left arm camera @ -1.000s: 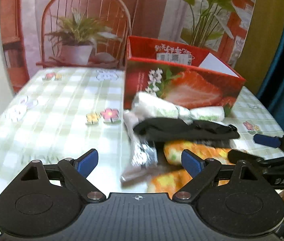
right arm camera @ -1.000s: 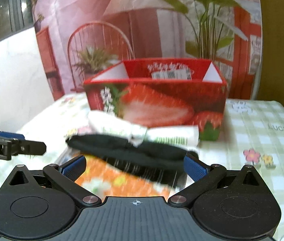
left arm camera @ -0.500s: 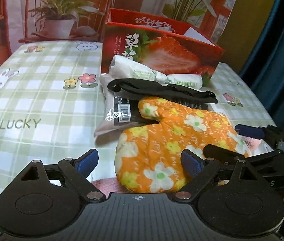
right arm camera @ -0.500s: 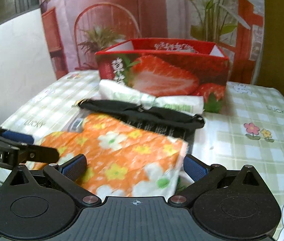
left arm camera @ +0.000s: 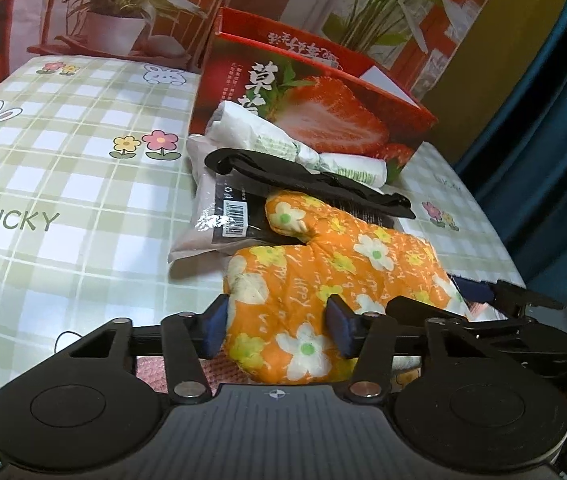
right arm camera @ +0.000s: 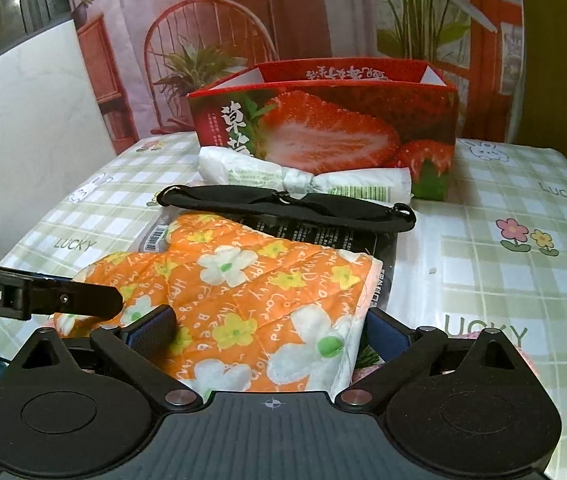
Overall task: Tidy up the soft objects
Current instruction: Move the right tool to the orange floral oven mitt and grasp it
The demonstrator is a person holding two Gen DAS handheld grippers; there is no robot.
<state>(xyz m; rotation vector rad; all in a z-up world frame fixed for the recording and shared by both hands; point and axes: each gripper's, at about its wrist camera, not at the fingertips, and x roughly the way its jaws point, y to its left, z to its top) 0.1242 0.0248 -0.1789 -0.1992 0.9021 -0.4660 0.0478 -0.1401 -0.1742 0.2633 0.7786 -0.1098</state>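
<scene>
An orange oven mitt (left arm camera: 323, 276) with white and yellow flowers lies on the pile at the table's near edge. My left gripper (left arm camera: 277, 330) is closing, and its blue pads press on the mitt's rounded end. In the right wrist view the mitt's wide cuff (right arm camera: 267, 296) lies between the pads of my right gripper (right arm camera: 269, 328). Those jaws stand wide and are closing slightly, without squeezing the cloth. The two grippers flank the mitt, left gripper arm (right arm camera: 63, 300) to one side, right gripper finger (left arm camera: 415, 304) to the other.
Behind the mitt lie a black strap (left arm camera: 303, 180), a clear packet with a barcode (left arm camera: 223, 216) and a white wrapped roll (left arm camera: 275, 140). An open red strawberry box (right arm camera: 323, 128) stands farther back. A pink cloth (left arm camera: 155, 368) peeks out underneath. Checked tablecloth (left arm camera: 63, 168) stretches left.
Both grippers have come down and in over the mitt, which now fills the foreground. The left jaws have narrowed from wide apart onto the mitt's end.
</scene>
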